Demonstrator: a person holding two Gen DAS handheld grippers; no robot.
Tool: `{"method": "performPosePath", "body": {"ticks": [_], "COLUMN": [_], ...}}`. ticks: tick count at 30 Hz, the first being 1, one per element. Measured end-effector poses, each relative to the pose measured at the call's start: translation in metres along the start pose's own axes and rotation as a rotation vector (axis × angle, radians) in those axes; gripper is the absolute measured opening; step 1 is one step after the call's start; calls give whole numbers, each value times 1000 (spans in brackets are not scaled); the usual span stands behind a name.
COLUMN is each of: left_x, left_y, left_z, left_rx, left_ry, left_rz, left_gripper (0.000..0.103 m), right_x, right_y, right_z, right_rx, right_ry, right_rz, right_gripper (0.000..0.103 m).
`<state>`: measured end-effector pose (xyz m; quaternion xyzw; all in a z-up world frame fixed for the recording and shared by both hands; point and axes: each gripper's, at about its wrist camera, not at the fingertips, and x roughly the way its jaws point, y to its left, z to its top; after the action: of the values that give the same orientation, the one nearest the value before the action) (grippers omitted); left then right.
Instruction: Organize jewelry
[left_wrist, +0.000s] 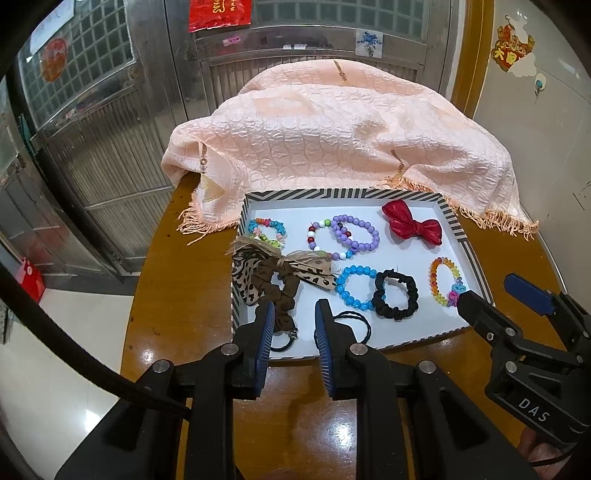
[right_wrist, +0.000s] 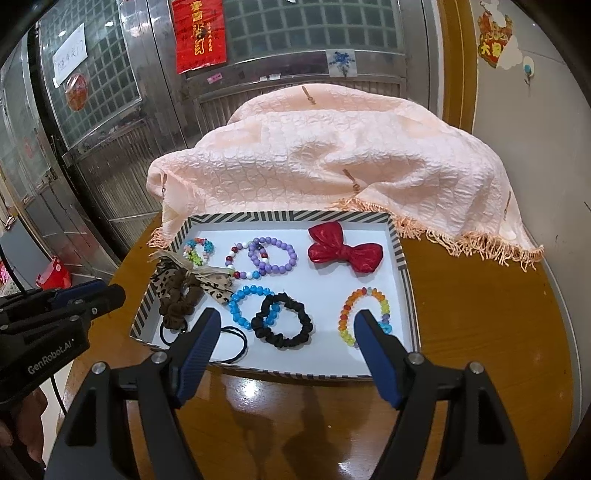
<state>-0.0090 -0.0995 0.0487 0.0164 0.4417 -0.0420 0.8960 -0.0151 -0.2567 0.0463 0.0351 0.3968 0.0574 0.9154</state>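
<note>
A striped tray (right_wrist: 400, 254) sits on the wooden surface (right_wrist: 480, 314), holding bead bracelets, a red bow (right_wrist: 341, 253), a black scrunchie (right_wrist: 282, 321) and a brown scrunchie (left_wrist: 284, 295). The left hand-held gripper (left_wrist: 293, 319) hangs released over the tray's near left corner, nothing between its jaws. The right hand-held gripper (right_wrist: 286, 328) is spread wide at the near edge, empty. A peach cloth (left_wrist: 332, 147) lies behind.

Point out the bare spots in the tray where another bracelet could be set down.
Best patch: the white floor of the tray between the red bow and the rainbow bracelet. A smaller strip lies along the near rim, right of the black scrunchie. The left half is crowded: the leopard scrunchie and the bead bracelets overlap there.
</note>
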Motion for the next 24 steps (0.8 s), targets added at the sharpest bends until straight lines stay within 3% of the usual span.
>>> {"method": "performPosePath", "body": {"ticks": [24], "left_x": [8], "left_y": [-1], "left_z": [1], "left_rx": [-6], "left_ry": [18], "left_rz": [-7], "left_gripper": [23], "right_x": [9], "right_y": [2], "right_z": [2], "right_rx": [-13], "right_ry": [28], "right_rz": [10], "right_gripper": [78]}}
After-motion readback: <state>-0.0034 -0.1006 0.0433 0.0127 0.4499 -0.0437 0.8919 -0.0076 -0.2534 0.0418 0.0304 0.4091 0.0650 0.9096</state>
